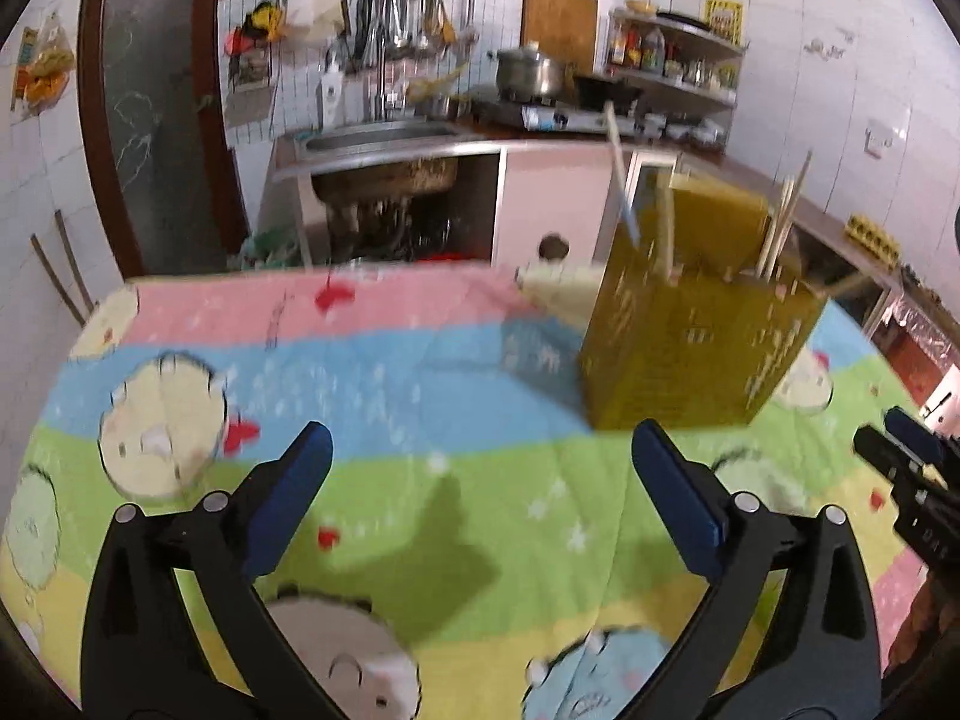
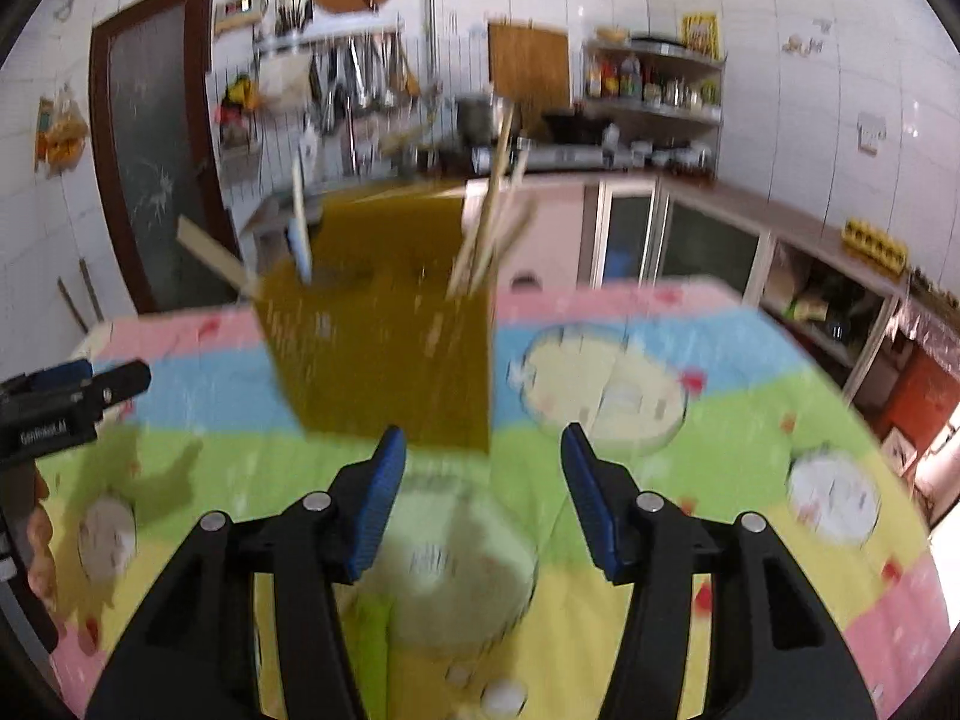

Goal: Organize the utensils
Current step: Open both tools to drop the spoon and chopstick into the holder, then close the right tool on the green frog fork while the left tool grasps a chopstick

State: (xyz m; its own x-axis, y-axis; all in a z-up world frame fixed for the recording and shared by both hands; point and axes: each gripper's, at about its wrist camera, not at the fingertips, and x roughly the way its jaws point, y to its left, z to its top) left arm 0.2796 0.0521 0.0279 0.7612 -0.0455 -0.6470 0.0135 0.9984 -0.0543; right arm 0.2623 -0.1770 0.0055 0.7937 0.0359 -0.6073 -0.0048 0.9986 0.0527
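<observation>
Both views blurred. L gripper (image 1: 480, 456) jaws wide apart, nothing btwn them, over striped cartoon tablecloth (image 1: 420, 372). R gripper (image 2: 483, 456) jaws partly apart, also empty. Olive-yellow utensil holder (image 1: 690, 330) stands on cloth, upper right in L view, center in R view, just beyond the R fingertips. Chopsticks (image 1: 780, 222) and a pale utensil handle (image 1: 618, 174) stick up out of it.

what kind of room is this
Most likely a home kitchen: a steel sink in a counter, a lidded pot on a gas stove, and a corner shelf of sauce bottles against white tiled walls.
</observation>
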